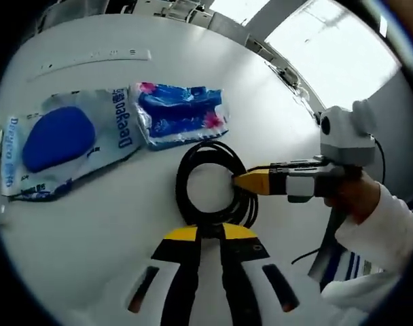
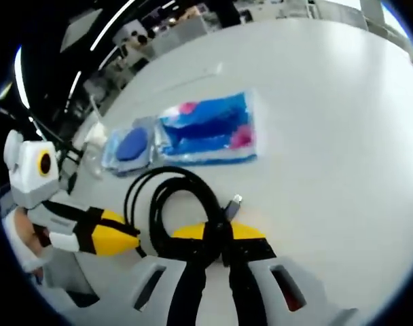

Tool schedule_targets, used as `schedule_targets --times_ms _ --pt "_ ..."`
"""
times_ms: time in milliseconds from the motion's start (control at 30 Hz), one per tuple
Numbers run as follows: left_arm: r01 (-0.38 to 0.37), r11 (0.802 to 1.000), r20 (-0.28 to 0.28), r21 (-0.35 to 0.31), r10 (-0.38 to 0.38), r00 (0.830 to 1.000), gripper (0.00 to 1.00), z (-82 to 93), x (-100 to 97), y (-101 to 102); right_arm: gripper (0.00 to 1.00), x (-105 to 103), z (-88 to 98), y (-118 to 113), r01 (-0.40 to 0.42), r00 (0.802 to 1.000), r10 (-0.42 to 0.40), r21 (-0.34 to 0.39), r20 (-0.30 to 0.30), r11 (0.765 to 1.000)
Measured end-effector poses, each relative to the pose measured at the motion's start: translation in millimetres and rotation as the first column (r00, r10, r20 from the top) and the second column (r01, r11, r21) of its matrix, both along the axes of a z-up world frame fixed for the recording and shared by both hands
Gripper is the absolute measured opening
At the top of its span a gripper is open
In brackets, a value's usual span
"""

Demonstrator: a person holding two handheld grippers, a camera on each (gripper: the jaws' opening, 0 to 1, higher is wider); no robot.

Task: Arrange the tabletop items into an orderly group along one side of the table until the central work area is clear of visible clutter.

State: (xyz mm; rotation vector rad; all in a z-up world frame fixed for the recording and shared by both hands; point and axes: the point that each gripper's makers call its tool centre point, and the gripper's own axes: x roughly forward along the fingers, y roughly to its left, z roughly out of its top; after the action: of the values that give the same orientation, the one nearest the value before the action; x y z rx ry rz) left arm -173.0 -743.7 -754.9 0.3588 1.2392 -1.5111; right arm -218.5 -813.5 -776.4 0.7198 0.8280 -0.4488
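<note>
As both grippers close on one item, we list from near to far.

Item 1: left gripper [image 1: 208, 234], jaws nearly together, pinching the near arc of the black cable coil [image 1: 213, 180] at six o'clock.

Item 2: right gripper [image 2: 219, 234], jaws likewise drawn in on the coil's strands beside the metal plug [image 2: 234, 202]; in the left gripper view it enters from three o'clock.

Item 3: blue floral packet [image 1: 181, 114] and blue pad pouch [image 1: 60, 139], side by side on the white table [image 1: 77, 231] at eleven o'clock, just beyond the coil.

We judge both grippers equally near; the coil lies flat between them, ready to be shifted toward the packets.
</note>
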Motion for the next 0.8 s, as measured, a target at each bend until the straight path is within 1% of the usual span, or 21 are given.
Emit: schedule_targets --times_ms 33,100,233,333,400,500,567,600,667,700,733,800 --pt "0.001 1.0 0.003 0.004 -0.001 1.0 0.08 -1.5 0.7 -0.1 0.09 1.1 1.5 0.2 0.005 1.0 -0.005 0.002 0.009 1.0" --pt "0.0 1.0 0.004 0.011 0.0 1.0 0.08 -3.7 1.8 -0.2 0.09 2.6 1.3 -0.6 -0.004 1.0 0.004 -0.011 0.008 1.0" --pt "0.002 1.0 0.012 0.02 -0.003 1.0 0.09 -7.1 2.3 0.6 0.09 3.2 0.7 -1.6 -0.039 0.999 0.04 -0.042 0.003 0.998" --pt "-0.001 1.0 0.018 0.028 0.001 1.0 0.1 -10.5 2.4 1.5 0.09 3.0 0.9 -1.1 -0.034 0.999 0.035 -0.048 0.008 0.998" --pt "-0.002 1.0 0.02 0.029 0.001 1.0 0.1 -11.4 2.4 1.8 0.1 3.3 0.7 -0.5 -0.051 0.999 0.052 -0.074 0.006 0.996" --pt "0.0 1.0 0.025 0.027 0.0 1.0 0.1 -11.8 2.6 1.7 0.1 2.3 2.9 -1.1 -0.049 0.999 0.05 -0.09 0.005 0.995" --pt "-0.005 1.0 0.027 0.025 0.005 1.0 0.1 -11.4 3.4 1.4 0.1 1.9 5.7 -2.0 -0.056 0.998 0.057 -0.12 0.004 0.991" --pt "-0.005 1.0 0.028 0.022 0.004 1.0 0.1 -10.2 3.5 1.4 0.1 1.6 7.3 -2.9 -0.073 0.997 0.074 -0.146 0.002 0.987" --pt "0.009 1.0 0.048 0.007 -0.01 0.999 0.11 -7.3 3.8 1.8 0.13 -2.0 10.5 -7.6 -0.079 0.997 0.079 -0.199 -0.008 0.977" --pt "0.018 1.0 0.068 0.01 -0.019 0.998 0.11 -7.1 5.6 3.5 0.16 -3.2 12.6 -7.8 -0.082 0.997 0.083 -0.212 -0.005 0.974" --pt "0.026 1.0 0.083 0.011 -0.026 0.996 0.12 -7.0 7.2 4.7 0.2 -3.5 15.2 -6.6 -0.079 0.997 0.083 -0.212 0.008 0.974" --pt "0.032 0.999 0.089 0.008 -0.033 0.995 0.12 -5.3 8.0 7.8 0.25 -3.5 21.7 -6.2 -0.06 0.997 0.071 -0.214 0.043 0.975"
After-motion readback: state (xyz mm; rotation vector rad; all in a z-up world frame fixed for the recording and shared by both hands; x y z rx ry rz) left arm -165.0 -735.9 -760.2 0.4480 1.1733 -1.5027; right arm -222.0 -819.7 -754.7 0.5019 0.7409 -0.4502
